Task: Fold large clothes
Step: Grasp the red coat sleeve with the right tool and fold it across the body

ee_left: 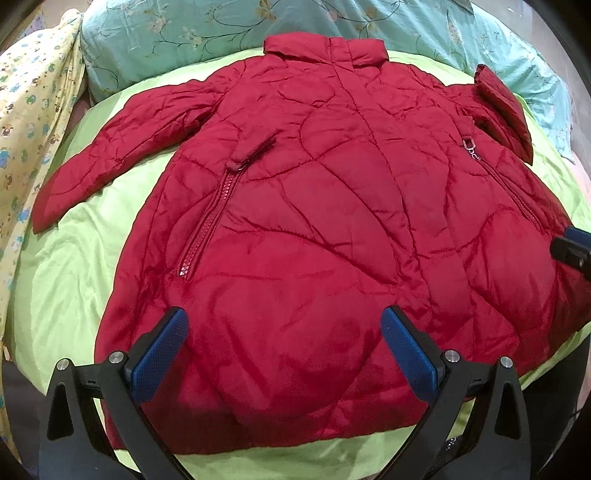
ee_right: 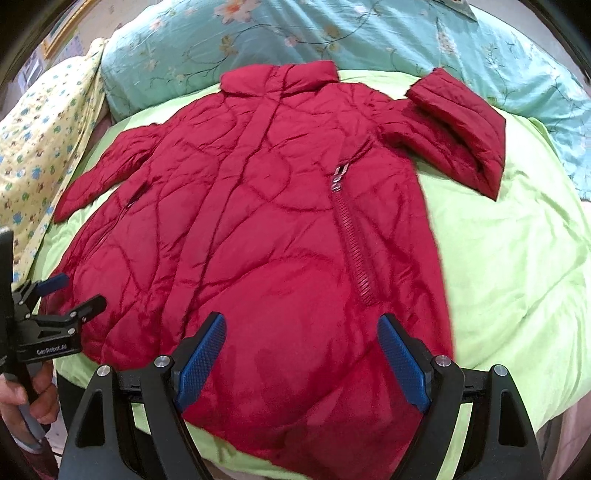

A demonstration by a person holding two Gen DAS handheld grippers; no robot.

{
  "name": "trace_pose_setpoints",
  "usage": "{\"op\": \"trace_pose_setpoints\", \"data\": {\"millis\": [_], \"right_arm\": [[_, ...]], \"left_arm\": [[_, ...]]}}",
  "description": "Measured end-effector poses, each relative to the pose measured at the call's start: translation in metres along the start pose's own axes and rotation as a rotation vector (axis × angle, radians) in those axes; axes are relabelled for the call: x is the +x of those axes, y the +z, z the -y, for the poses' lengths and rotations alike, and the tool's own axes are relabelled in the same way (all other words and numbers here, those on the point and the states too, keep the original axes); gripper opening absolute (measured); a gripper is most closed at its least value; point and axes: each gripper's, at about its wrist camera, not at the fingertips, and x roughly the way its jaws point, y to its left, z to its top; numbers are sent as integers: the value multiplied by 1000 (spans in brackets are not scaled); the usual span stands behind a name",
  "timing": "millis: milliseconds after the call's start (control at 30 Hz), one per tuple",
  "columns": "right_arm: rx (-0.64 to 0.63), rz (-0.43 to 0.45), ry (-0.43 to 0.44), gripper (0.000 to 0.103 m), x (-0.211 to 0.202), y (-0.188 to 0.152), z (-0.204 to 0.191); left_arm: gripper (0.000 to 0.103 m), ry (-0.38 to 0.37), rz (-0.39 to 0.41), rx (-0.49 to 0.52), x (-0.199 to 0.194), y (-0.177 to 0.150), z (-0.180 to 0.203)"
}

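Both wrist views down onto jacket

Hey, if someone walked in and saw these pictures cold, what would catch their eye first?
A big dark red quilted puffer coat lies spread front-up across the lime green bedsheet, collar toward the teal floral pillow. One sleeve lies straight; the other sleeve is doubled back on itself. At the coat's hem, the left gripper and right gripper hover with blue-padded jaws open.

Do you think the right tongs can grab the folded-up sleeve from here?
Probably yes. The right tongs are open over the coat, and only flat green sheet and coat lie before the folded sleeve.
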Motion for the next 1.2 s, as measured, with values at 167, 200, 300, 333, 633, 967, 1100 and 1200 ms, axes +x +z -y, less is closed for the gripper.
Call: {"op": "trace_pose_setpoints", "data": {"millis": [167,200,300,333,633,967,1100,1200], "right_arm": [[25,60,-46,86,-4,23,27],[34,68,-57,86,-4,29,34],[59,102,-80,86,-4,48,55],[67,108,-90,86,-3,54,62],[101,158,-202,83,26,121,122],[72,126,-302,76,89,183,164],[88,107,-335,63,102,191,182],[155,127,-279,28,94,191,195]], "left_arm": [[103,14,0,10,6,9,-1],[103,16,0,11,6,11,-1],[103,17,0,13,10,18,-2],[103,21,-5,17,11,20,-2],[103,12,-9,19,21,39,-2],[103,19,-33,11,31,55,-5],[103,16,-33,-6,33,62,-11],[103,14,-27,-14,35,68,-15]]}}
